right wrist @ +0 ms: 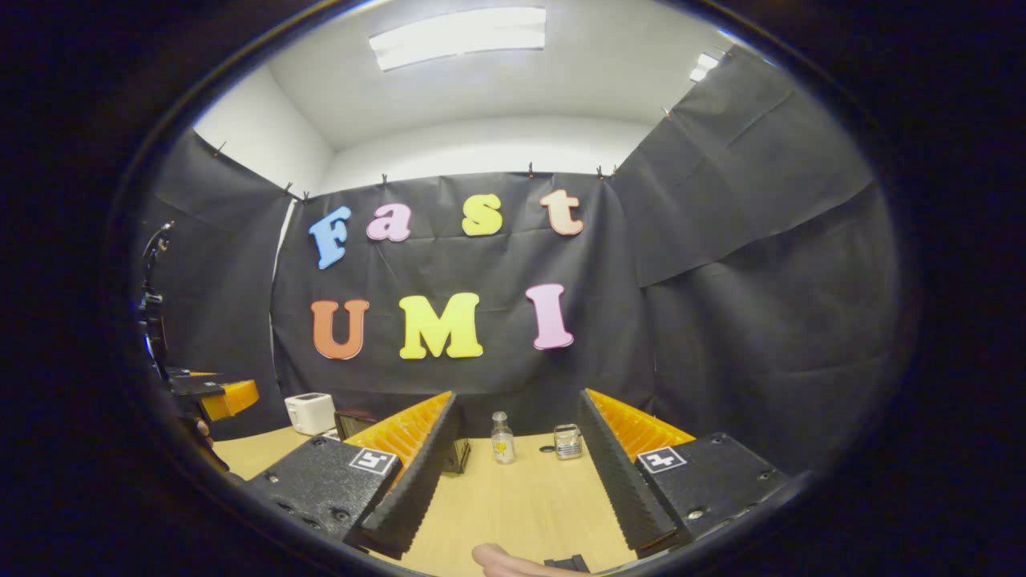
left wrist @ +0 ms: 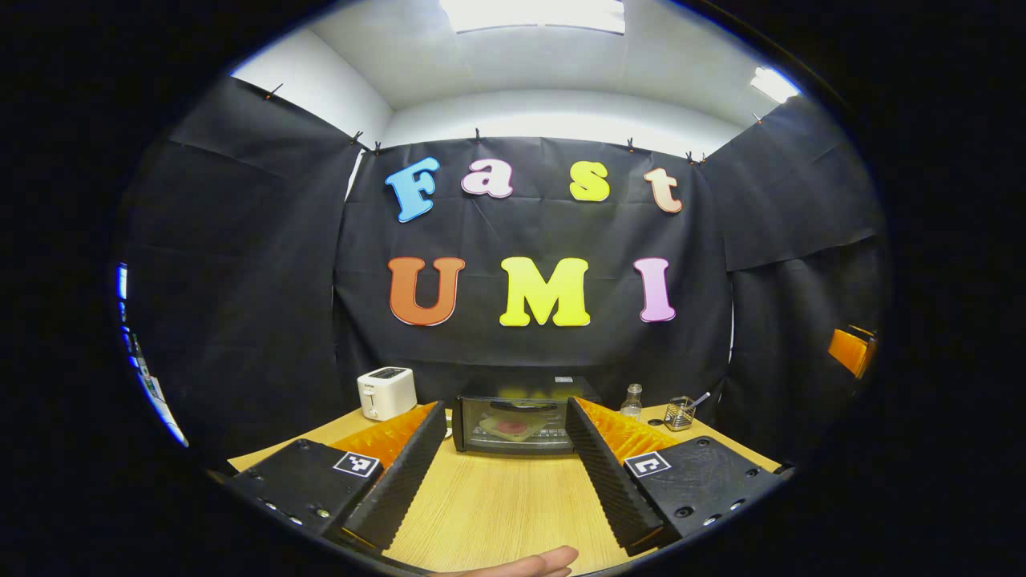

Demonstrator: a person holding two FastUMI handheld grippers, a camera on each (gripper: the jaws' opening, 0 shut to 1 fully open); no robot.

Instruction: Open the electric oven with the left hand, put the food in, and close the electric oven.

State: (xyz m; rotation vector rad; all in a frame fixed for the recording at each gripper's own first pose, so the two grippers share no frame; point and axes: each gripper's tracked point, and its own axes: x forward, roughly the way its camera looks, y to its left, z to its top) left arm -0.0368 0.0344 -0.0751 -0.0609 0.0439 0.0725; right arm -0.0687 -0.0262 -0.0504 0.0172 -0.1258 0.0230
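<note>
The black electric oven (left wrist: 513, 425) stands at the back of the wooden table (left wrist: 497, 505), its glass door closed. Through the glass I see something pink and pale, apparently food (left wrist: 513, 426) on the rack. My left gripper (left wrist: 506, 415) is open, well short of the oven, with the oven framed between its fingers and nothing held. My right gripper (right wrist: 519, 401) is open too and holds nothing. In the right gripper view the oven (right wrist: 357, 421) is mostly hidden behind a finger. The left gripper (right wrist: 216, 397) shows at that view's far left.
A white toaster (left wrist: 386, 393) stands left of the oven. Right of it are a small glass bottle (left wrist: 632, 401) and a wire cup (left wrist: 680, 413). A person's fingertip (left wrist: 529, 563) shows at the bottom edge. The right gripper (left wrist: 851, 350) hangs at the far right.
</note>
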